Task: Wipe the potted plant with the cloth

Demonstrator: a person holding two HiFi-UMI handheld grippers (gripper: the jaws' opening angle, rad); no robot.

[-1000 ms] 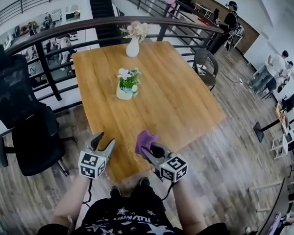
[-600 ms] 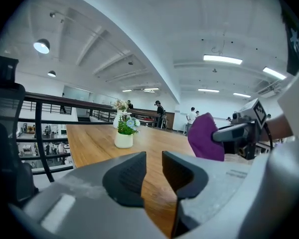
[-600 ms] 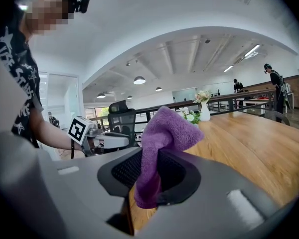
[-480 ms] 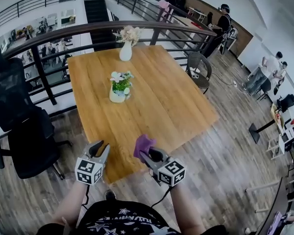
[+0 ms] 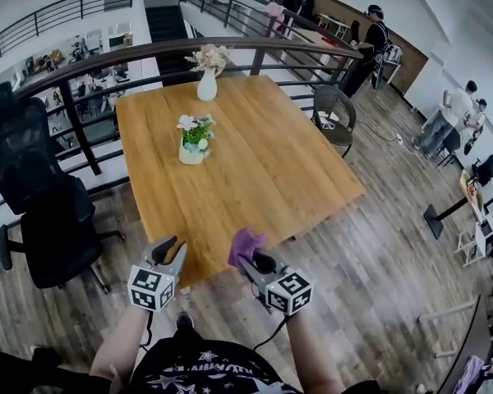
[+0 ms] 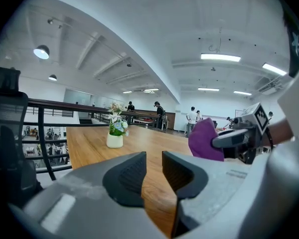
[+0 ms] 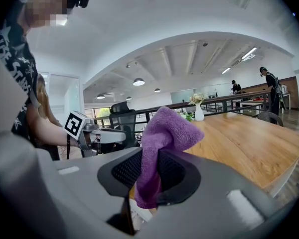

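Table (image 5: 271, 162): potted plant (image 5: 193, 140) well beyond right hand-held gripper's (image 5: 248, 261) cloth (image 5: 245, 243)

Left gripper (image 5: 171, 247) jaws just being closed down to a narrow gap, nothing being held between them, left gripper and right gripper (image 5: 248, 259) with the cloth (image 5: 245, 242) being carried slightly lower in the head view, table (image 5: 296, 179) and potted plant (image 5: 193, 140) being shifted leftward in frame.

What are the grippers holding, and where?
The right gripper pinches the purple cloth near one end. The left gripper is empty; its jaws have just been closing.
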